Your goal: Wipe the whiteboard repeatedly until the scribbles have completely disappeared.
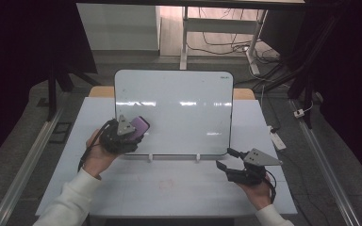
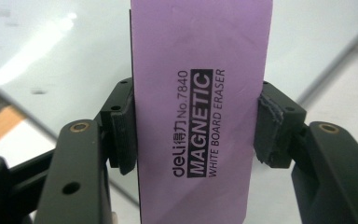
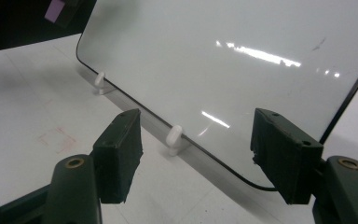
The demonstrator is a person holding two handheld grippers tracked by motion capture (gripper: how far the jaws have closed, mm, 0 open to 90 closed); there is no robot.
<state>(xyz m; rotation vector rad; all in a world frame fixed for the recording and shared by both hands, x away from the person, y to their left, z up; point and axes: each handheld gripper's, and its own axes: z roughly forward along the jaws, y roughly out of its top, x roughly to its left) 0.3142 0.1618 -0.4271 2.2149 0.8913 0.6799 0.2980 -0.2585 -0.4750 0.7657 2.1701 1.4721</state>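
In the high view, the left gripper [image 1: 131,128] is positioned at the lower left corner of the whiteboard [image 1: 179,101], which stands tilted on two small white clip feet [image 1: 149,157] on the pale surface [image 1: 122,188]. The gripper carries a purple magnetic whiteboard eraser [image 1: 140,125], which sits over the board's lower left area; contact with the board cannot be determined. The left gripper view resolves what the high view cannot: the eraser [image 2: 200,107] is a flat, smooth, rectangular block with black print reading "MAGNETIC WHITE BOARD ERASER", and the padded fingers [image 2: 123,135] are clamped against its two long edges. The right gripper [image 1: 229,164] rests low near the board's lower right corner, fingers apart with nothing between them. The right gripper view shows the glossy board face [image 3: 205,56] with its thin dark rounded edge, one foot [image 3: 174,139] just beyond the fingers [image 3: 120,154], and faint reddish smudges [image 3: 56,140] on the surface.
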